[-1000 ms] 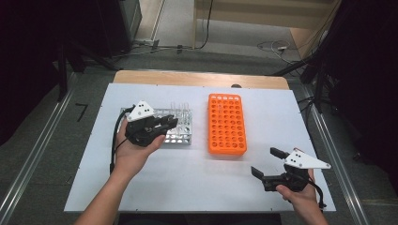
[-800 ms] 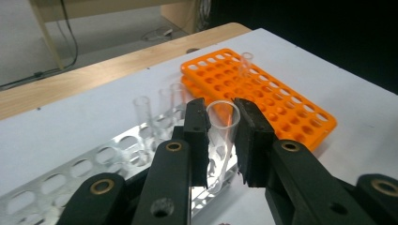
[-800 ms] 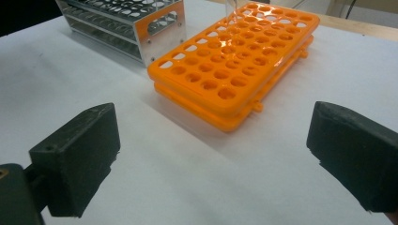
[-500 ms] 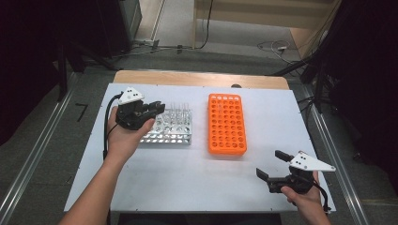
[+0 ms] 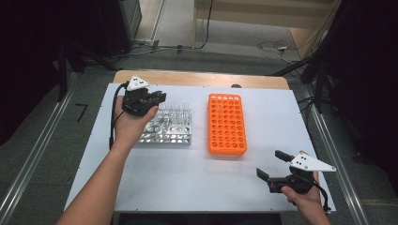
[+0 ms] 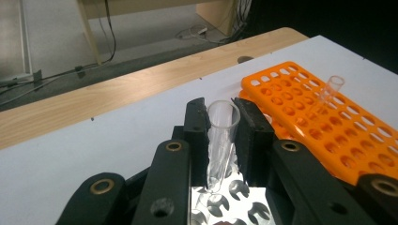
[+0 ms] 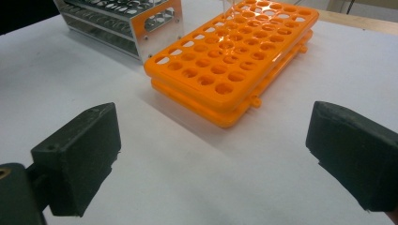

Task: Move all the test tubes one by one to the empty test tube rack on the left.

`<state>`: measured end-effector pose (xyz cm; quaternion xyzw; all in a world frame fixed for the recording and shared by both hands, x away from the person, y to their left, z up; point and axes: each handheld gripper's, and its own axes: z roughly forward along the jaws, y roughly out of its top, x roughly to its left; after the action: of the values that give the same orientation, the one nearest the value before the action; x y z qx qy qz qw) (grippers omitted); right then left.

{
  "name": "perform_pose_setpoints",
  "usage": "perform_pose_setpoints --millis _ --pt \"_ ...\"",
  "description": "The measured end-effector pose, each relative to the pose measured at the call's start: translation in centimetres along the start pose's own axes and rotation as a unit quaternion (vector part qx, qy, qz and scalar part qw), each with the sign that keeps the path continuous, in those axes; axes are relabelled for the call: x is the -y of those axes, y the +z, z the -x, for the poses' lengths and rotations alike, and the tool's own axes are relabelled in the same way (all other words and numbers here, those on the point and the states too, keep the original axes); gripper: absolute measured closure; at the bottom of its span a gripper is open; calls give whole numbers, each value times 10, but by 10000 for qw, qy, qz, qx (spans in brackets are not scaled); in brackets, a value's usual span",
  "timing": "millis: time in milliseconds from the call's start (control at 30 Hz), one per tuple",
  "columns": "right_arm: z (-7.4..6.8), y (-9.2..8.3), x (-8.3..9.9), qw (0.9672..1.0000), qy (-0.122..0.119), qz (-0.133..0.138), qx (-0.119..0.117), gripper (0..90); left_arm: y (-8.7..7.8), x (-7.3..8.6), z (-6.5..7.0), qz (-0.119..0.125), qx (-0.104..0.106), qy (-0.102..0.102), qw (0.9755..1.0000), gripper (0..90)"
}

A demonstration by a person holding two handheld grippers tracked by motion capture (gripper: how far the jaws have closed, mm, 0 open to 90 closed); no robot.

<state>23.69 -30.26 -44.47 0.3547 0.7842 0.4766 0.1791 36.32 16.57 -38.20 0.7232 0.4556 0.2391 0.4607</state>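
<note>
- One left gripper [image 5: 157,97] hovers over the far left end of the metal rack [image 5: 174,133]; its fingers [image 6: 197,123] are closed on one clear glass tube [image 6: 220,140].
- The tube stands nearly upright, open mouth up, bottom end just above the rack.
- One orange rack [image 5: 227,123] lies mid-surface, holding one tube [image 6: 328,93].
- One right gripper [image 5: 273,165], fingers [image 7: 80,150] wide apart, empty.

I see a clear glass tube [image 6: 220,140] between my left gripper's [image 6: 220,123] black pads. Below it sits a shiny silver metal rack [image 5: 169,126], and off to its right a bright orange rack [image 5: 227,123] dotted with round holes, on a white table [image 5: 187,173] edged in pale wood.
</note>
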Motion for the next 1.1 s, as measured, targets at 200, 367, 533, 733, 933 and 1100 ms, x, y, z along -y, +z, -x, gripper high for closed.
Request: perform_pose_setpoints --millis 200,367,533,733,933,1100 --pt "0 -1 0 10000 12 14 -3 20 12 3 -1 -147 -101 67 9998 757" --pt "1 -1 0 10000 19 27 4 20 22 8 -2 -325 -154 108 9993 757" --pt "1 -1 0 10000 26 36 -2 20 31 13 -2 -483 -173 73 9987 757" --pt "1 -1 -1 10000 31 38 4 21 39 20 -2 -622 -166 30 9979 756" --pt "1 0 -1 10000 3 46 6 22 42 26 -7 -719 -93 -247 9971 725" --pt "1 1 -1 10000 20 22 8 23 35 29 -9 -500 -69 -440 9978 496"
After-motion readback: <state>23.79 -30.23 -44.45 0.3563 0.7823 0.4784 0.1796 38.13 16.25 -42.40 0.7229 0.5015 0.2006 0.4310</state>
